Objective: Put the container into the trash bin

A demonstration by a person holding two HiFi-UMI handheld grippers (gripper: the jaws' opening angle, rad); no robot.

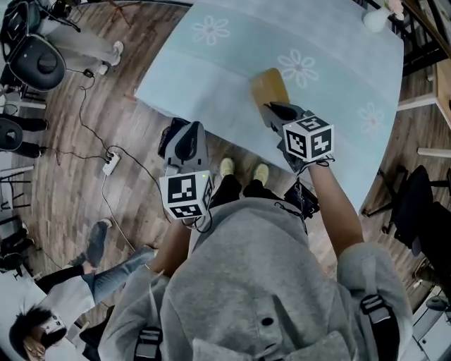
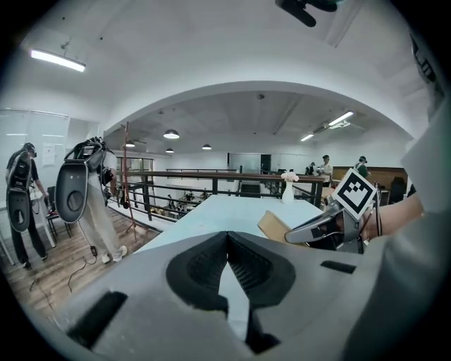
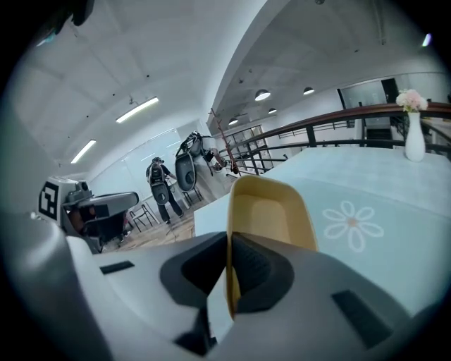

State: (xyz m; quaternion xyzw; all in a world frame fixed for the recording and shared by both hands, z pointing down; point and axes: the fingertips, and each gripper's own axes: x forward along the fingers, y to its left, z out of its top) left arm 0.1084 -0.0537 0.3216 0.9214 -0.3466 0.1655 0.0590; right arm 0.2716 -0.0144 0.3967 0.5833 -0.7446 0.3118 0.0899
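My right gripper [image 1: 273,111] is shut on the rim of a tan, shallow container [image 1: 268,87], held tilted above the near edge of the table [image 1: 232,67] with its pale blue flowered cloth. In the right gripper view the container [image 3: 272,210] stands on edge between the jaws of the right gripper [image 3: 229,243], its hollow side facing right. My left gripper [image 1: 183,137] hangs off the table's near corner, over the floor. Its jaws meet at the tips with nothing between them [image 2: 227,237]. From there the container [image 2: 275,226] and the right gripper [image 2: 318,227] show at the right. No trash bin is in view.
A white vase with flowers [image 1: 375,18] stands at the table's far end. Cables and a power strip [image 1: 109,163] lie on the wood floor to the left. Dark chairs [image 1: 417,206] stand at the right. People with gear [image 2: 84,190] stand beyond the table, and another person [image 1: 42,321] is at lower left.
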